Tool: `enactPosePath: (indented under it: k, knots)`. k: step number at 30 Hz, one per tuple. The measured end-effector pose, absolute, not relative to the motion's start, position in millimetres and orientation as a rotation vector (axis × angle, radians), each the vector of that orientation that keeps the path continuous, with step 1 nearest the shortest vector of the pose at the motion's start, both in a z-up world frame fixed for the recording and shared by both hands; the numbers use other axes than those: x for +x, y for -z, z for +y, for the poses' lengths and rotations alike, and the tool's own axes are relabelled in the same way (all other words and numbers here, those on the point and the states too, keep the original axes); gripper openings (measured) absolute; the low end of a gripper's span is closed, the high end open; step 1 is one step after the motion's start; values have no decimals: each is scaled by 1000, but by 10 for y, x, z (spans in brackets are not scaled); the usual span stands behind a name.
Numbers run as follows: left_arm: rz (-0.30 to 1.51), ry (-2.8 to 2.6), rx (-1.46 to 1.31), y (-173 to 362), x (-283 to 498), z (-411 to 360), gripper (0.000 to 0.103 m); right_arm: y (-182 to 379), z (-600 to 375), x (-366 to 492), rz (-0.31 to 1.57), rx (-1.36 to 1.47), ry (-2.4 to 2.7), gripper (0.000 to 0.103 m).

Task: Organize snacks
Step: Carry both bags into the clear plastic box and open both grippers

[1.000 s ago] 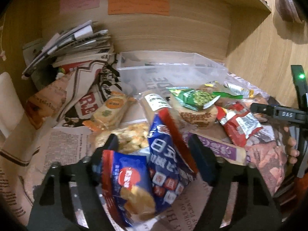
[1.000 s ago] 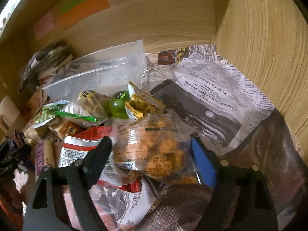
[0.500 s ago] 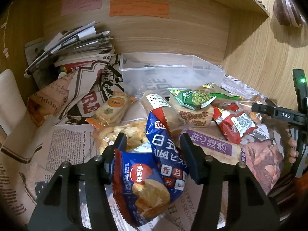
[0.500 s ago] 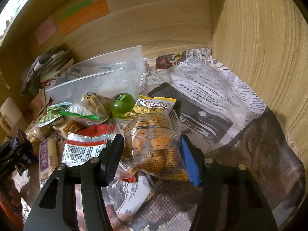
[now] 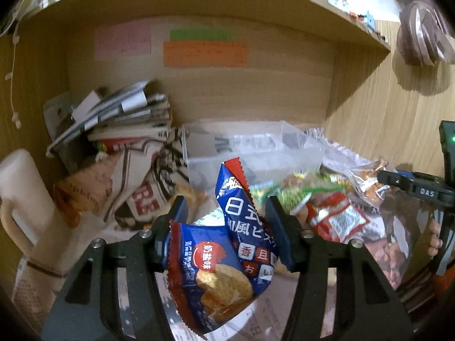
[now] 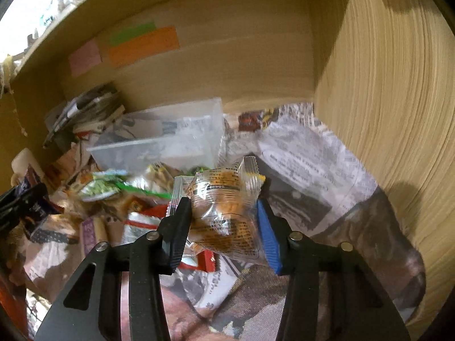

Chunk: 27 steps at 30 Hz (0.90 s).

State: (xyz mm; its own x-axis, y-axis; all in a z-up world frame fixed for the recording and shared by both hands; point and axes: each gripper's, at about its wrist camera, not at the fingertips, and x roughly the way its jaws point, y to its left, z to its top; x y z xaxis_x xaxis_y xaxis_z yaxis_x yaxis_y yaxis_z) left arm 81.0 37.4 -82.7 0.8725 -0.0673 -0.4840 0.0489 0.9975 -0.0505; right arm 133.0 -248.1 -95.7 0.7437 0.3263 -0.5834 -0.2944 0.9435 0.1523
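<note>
My left gripper [image 5: 226,221] is shut on a blue biscuit packet [image 5: 227,255] and holds it lifted above the snack pile. My right gripper [image 6: 224,221] is shut on a clear bag of orange snacks [image 6: 224,213], also lifted; it shows at the right of the left wrist view [image 5: 366,182]. A clear plastic bin [image 5: 241,147] stands behind the pile, against the wooden back wall, and shows in the right wrist view [image 6: 170,139]. Loose snacks lie in front of it: a green pea packet [image 6: 99,189] and a red-and-white packet [image 5: 338,221].
Newspaper [image 6: 301,153] covers the shelf floor. A stack of papers [image 5: 125,116] leans at the back left, beside a white jug [image 5: 20,199]. A wooden side wall [image 6: 384,113] stands close on the right. Coloured sticky notes [image 5: 204,51] are on the back wall.
Both grippers closed on their packets and lifted them off the pile; the views rose and now show more of the back wall.
</note>
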Motion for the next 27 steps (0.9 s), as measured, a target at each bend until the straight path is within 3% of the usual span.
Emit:
enactPosePath:
  k: [11, 27]
  knots:
    - [421, 50, -2, 434, 1157, 416, 56, 503, -2259, 1431, 513, 45, -401, 43]
    - [478, 91, 11, 305, 1939, 430, 56, 396, -1703, 1950, 511, 35, -468, 43]
